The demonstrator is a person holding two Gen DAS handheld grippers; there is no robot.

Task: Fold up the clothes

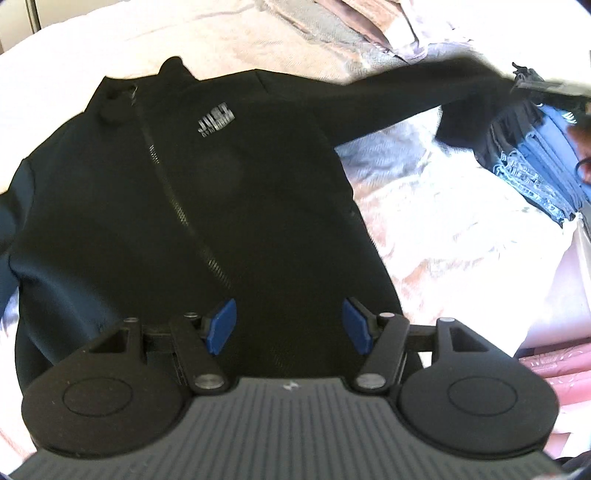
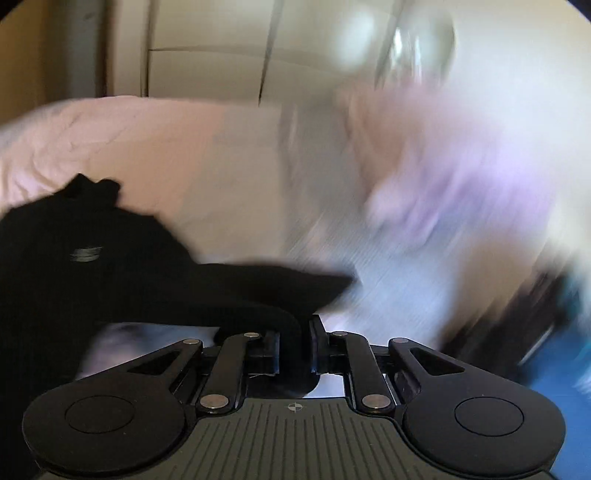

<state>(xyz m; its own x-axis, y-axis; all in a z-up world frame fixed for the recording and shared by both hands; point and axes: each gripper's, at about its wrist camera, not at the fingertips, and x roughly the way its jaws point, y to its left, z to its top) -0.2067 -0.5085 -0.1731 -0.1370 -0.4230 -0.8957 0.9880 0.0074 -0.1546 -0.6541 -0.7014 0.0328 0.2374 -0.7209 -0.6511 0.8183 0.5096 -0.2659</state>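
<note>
The black zip-front jacket [image 1: 192, 206] lies face-up mid-bed on the pale pink bedspread [image 1: 436, 236]. The right tongs [image 2: 295, 343] pinch its sleeve [image 1: 417, 99], lifting it clear, likely to fold inward; the left tongs [image 1: 290, 325] hover spread above the hem, empty.

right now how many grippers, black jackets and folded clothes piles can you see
grippers: 2 (left gripper open, right gripper shut on the sleeve)
black jacket: 1
folded clothes piles: 2 (dark pile, pale pile)
total: 5
</note>
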